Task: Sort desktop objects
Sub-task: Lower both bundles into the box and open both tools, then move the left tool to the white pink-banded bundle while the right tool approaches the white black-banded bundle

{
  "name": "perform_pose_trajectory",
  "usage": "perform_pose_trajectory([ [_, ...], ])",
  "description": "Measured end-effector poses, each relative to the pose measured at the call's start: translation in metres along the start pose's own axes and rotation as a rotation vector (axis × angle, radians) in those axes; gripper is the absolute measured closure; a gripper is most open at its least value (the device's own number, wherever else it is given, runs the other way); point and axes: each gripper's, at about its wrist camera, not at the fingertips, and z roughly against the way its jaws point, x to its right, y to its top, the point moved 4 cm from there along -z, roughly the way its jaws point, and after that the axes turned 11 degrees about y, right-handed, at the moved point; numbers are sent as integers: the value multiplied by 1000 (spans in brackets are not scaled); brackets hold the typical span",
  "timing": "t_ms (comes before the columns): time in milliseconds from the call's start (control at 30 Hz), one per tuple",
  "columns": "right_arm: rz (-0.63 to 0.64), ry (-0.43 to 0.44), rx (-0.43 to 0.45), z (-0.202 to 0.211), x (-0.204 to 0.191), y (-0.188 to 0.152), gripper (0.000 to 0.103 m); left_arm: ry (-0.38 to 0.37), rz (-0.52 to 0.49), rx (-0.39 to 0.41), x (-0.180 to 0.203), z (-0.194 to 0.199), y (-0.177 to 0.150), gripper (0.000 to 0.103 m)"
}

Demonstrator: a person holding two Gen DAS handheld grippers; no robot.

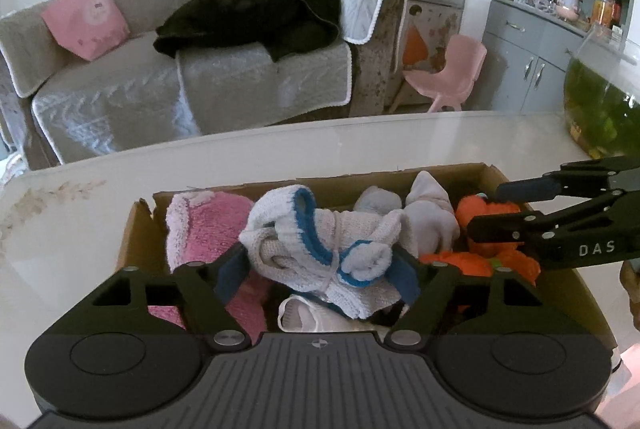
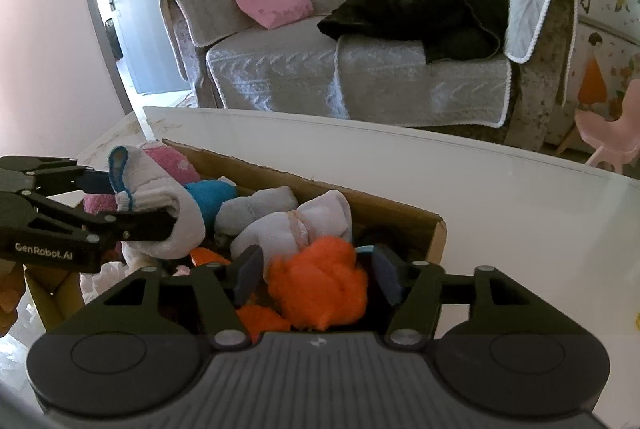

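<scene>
Left wrist view: left tongs (image 1: 318, 271) spread, white-and-blue sock bundle (image 1: 320, 249) between the pads above the cardboard box (image 1: 560, 293); contact unclear. Right wrist view: right tongs (image 2: 316, 275) spread around orange sock (image 2: 320, 281) inside the box, at its near-right corner, on the white surface (image 2: 520, 213).

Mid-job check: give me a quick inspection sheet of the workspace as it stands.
Surface: glossy white table.
Job's things: cardboard box holding rolled socks; white-and-blue sock bundle, orange bundle, pink sock.
Clutter: fish tank on the table's corner.
Grippers: left gripper open around the white-and-blue bundle; right gripper open around the orange bundle.
Cables: nothing seen.
Surroundings: grey sofa, pink chair.
</scene>
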Motion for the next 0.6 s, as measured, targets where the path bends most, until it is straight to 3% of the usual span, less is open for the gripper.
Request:
perform_pose_trajectory([
  [200,-5,12,63,26,-7,-1,40,21,-14,22,2,25,-5,16],
  [267,-5,26,106,46,-12,-3,26,21,-8,45,-1,43,-10,16],
  [333,11,36,142,66,-18,-7,24,21,5,68,-5,63,-18,12],
  [467,63,36,161,110,-30,-43,20,26,21,103,-9,106,-49,6],
  [600,122,13,85,122,-40,-88,19,39,21,98,-1,137,-89,3],
])
